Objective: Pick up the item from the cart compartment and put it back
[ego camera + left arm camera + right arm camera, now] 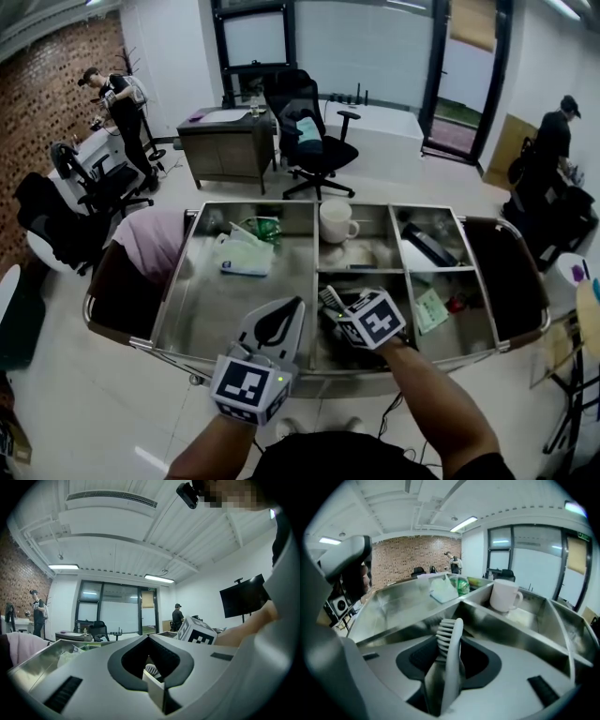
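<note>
Gripping the white brush (450, 637) below its bristles, the right tool (339, 314) is holding it just above the cart's middle front compartment (361, 271), probably for dropping it back in. The left tool (292, 314) is idling with jaws together, empty.

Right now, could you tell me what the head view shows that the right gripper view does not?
Only the head view: the nearer marker cube and the green card in a right-hand compartment. Only the right gripper view: the right tongs clamped on the white brush. Both: the steel cart, the white mug and the brick wall.
</note>
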`<action>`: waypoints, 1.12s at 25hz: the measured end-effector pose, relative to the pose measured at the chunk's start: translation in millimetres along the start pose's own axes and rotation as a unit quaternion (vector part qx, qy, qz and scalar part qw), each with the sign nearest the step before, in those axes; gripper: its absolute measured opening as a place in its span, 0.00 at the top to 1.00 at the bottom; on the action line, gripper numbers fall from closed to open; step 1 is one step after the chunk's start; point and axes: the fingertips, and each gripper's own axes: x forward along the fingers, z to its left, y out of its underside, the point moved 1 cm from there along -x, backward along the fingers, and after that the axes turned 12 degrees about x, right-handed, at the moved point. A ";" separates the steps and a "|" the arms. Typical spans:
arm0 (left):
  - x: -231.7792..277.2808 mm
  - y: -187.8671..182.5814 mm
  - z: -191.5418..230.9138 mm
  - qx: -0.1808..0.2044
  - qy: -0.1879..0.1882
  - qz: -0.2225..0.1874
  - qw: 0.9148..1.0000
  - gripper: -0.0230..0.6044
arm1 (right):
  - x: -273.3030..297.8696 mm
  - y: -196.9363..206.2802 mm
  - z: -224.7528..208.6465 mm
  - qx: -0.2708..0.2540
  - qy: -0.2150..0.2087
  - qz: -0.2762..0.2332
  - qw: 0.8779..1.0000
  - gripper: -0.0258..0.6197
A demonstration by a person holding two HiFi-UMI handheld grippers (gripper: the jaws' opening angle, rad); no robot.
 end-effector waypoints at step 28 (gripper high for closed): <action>1.5 -14.6 -2.0 -0.002 0.004 -0.012 1.000 0.96 | -226.4 -97.3 36.8 0.050 -0.128 -0.433 0.891 0.71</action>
